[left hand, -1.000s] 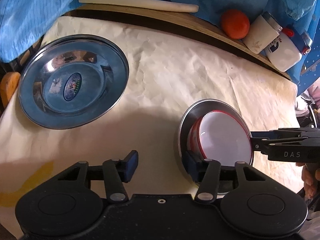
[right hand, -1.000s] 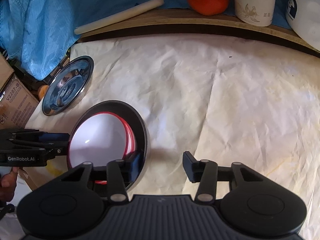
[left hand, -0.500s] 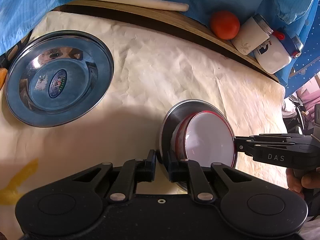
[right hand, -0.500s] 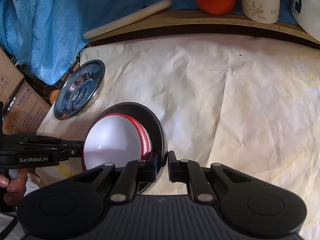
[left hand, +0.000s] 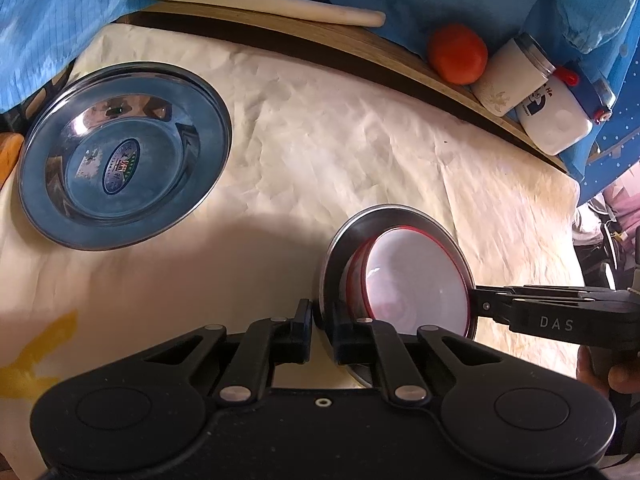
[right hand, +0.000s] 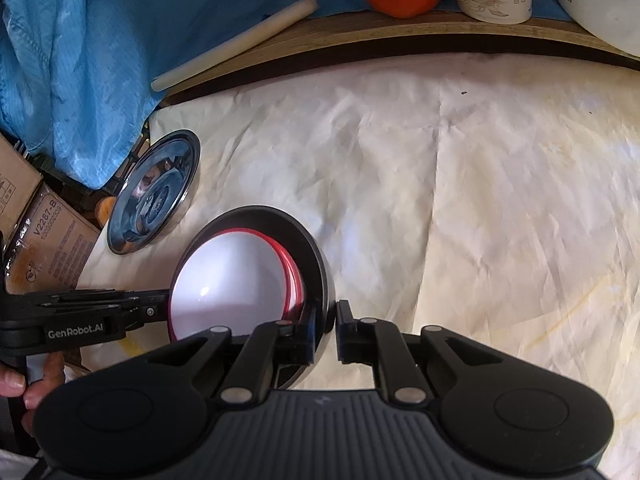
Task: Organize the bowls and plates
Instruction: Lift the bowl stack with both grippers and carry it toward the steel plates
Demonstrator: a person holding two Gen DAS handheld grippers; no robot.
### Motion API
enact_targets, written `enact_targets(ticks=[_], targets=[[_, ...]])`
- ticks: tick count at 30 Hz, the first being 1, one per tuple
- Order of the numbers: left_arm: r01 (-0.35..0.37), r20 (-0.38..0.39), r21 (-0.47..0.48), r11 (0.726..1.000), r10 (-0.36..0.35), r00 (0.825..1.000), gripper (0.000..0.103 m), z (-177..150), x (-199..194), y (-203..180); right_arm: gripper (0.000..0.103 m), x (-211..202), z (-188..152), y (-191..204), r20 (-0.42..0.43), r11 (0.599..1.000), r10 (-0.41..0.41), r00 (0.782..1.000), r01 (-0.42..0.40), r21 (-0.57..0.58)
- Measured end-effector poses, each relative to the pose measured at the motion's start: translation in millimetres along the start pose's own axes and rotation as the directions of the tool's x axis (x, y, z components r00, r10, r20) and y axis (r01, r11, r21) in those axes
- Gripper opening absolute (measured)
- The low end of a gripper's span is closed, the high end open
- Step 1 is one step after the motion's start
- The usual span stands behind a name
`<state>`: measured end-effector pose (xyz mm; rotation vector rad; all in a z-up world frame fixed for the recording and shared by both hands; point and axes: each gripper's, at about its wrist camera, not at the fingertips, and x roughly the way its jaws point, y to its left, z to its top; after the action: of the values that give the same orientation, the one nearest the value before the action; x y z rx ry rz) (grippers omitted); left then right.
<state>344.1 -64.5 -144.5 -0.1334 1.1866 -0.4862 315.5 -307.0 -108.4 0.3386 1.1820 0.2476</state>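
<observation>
Red-rimmed white bowl (left hand: 416,280) nested in a steel plate (left hand: 344,248); second steel plate (left hand: 124,152) well apart.

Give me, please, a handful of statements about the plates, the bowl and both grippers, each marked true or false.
1. The red-rimmed white bowl sits on a steel plate. True.
2. The left gripper is shut on that steel plate's rim. True.
3. The right gripper hangs open above the cream table cover. False: it is shut on the rim of the same plate, on the opposite side.
4. The second steel plate has a bowl in it. False: it holds only a sticker at its centre.
5. The orange fruit lies on the steel plate. False: it sits on the wooden ledge at the back, beside a white jar.
</observation>
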Motion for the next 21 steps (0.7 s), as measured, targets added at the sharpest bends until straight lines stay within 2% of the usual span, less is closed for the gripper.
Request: enact_targets(ticks=[7, 21], targets=[[-0.01, 0.006, -0.018, 1.0, 0.01, 1.0, 0.007, -3, -3, 1, 0.01, -3, -1, 2, 0.002, 1.0, 0.007, 1.0, -0.007, 0.005], [-0.014, 0.085, -0.076, 0.997, 0.021, 0.996, 0.006, -5, -18, 5, 0.011, -7, 8, 12, 0.014, 1.0, 0.029, 0.999, -0.029, -0.009]])
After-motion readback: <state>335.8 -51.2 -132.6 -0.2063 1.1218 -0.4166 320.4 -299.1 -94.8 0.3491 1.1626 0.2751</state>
